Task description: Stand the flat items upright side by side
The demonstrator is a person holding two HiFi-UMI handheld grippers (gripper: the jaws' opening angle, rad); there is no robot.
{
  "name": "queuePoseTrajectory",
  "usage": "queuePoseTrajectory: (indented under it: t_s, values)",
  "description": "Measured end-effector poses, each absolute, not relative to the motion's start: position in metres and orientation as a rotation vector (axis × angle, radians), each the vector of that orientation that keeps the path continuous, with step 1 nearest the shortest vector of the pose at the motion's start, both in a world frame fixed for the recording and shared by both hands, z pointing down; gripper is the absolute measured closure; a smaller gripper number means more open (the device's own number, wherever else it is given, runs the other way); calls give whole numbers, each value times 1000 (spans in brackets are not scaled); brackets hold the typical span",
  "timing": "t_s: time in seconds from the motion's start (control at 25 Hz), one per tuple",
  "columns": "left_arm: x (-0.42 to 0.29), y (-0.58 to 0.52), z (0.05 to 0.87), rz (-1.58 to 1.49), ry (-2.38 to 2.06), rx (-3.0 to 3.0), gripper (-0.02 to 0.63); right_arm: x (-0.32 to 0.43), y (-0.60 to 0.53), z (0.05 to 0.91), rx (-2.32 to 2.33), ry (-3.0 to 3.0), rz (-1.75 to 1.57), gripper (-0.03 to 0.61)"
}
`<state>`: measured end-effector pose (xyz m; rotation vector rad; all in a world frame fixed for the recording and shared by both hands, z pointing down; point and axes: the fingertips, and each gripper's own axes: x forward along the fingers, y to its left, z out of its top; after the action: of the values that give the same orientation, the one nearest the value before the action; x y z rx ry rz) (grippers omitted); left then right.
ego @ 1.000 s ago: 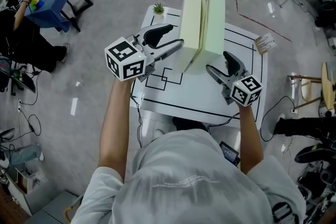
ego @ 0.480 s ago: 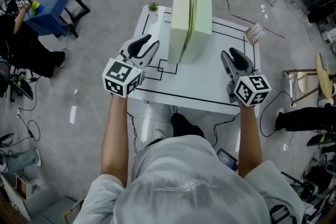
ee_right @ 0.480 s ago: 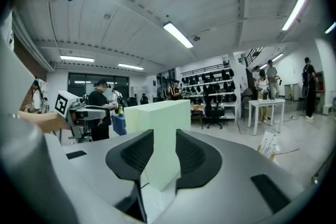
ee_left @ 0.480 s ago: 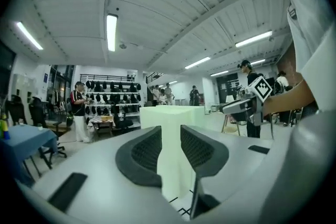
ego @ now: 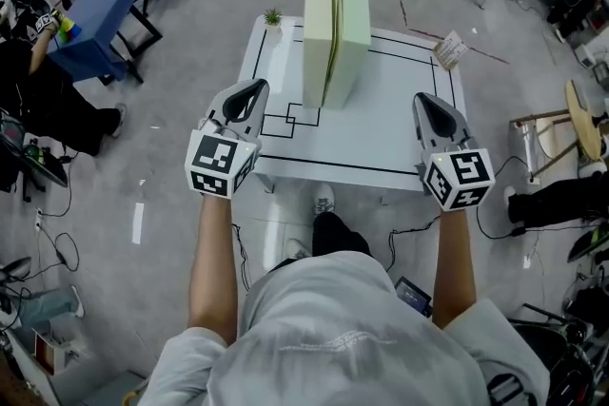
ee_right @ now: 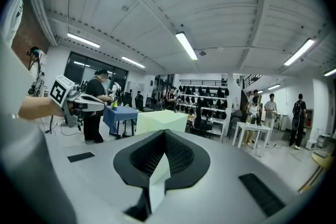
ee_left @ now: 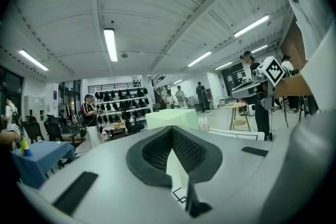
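On the white worktop (ego: 381, 143), in its far middle part, the left slab (ego: 320, 33) and the right slab (ego: 353, 24), both pale green, are standing upright side by side, broad face to broad face, very close together. The left tongs (ego: 253, 88) are hovering over the near left edge of the worktop, well apart from the slabs; their jaws have just been closing and are resting together with nothing between them. The right tongs (ego: 428, 100) are hovering at the near right edge, also just closed together and gripping nothing. A small potted plant (ego: 273, 16) is sitting at the far left corner.
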<state>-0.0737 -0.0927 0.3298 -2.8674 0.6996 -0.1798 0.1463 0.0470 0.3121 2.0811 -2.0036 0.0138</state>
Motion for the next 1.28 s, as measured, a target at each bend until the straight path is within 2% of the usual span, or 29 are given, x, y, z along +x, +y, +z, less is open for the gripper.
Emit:
queuePoseTrajectory:
  t_s: [0.56, 1.28]
  values:
    - [-86, -53, 297, -138, 620, -2817, 594, 95, 58, 294, 1994, -2030, -71, 551]
    - [-85, -47, 313, -136, 625, -2852, 594, 92, 61, 310, 1970, -1965, -54, 551]
